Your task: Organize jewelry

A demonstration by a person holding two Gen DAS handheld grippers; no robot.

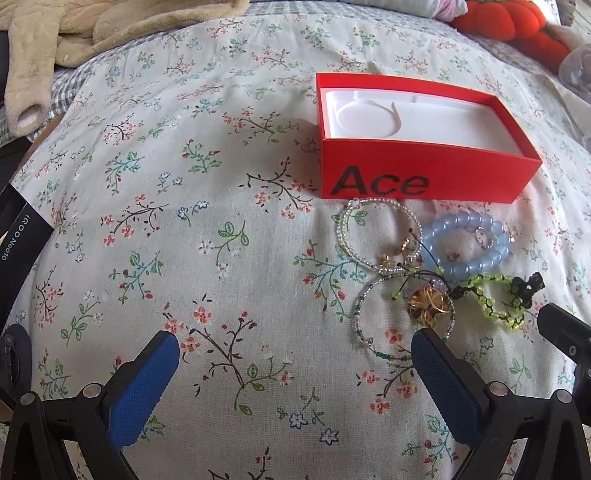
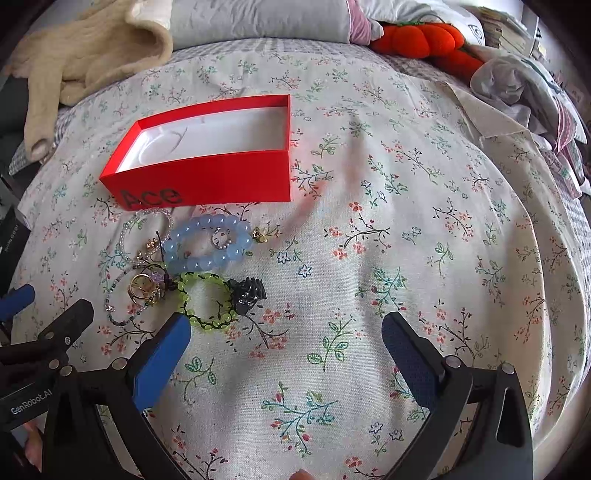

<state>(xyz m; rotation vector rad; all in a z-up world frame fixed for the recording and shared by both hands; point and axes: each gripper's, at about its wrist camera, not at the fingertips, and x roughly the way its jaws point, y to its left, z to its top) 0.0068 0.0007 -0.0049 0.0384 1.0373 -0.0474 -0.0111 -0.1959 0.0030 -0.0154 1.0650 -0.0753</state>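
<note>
The left tool (image 1: pixel 295 354) hangs over the floral-print bedspread (image 1: pixel 192 236) with its blue-padded fingers spread wide and nothing between them. Its right-hand finger lies just in front of the jewelry cluster. The right tool (image 2: pixel 286 334) is likewise spread and empty; its left-hand finger tip sits just beside the green beaded bracelet strung on black cord (image 2: pixel 207 301).

The open red cardboard box printed "Ace" (image 1: pixel 424 177) rests on the bedspread, its white moulded insert (image 1: pixel 406 122) visible and holding no jewelry. All jewelry lies on the bedspread in front of the box's printed wall:

- A clear seed-bead bracelet (image 1: pixel 380 232) lies nearest the box.
- A pale blue round-bead bracelet (image 1: pixel 467 245) lies to its right, with a small silver ring (image 1: pixel 483 236) inside its loop.
- A teal and clear seed-bead bracelet (image 1: pixel 369 325) lies in front of these, overlapping a bundle of gold wire rings (image 1: pixel 430 308).
- The green beaded bracelet lies to the right of the gold bundle, touching a black claw hair clip (image 1: pixel 528 290).
- A small gold and yellow charm (image 2: pixel 261 233) lies just right of the pale blue bracelet in the right wrist view.

A beige plush garment (image 1: pixel 74 33) and an orange pumpkin-shaped cushion (image 2: pixel 424 37) lie at the far end of the bed.
</note>
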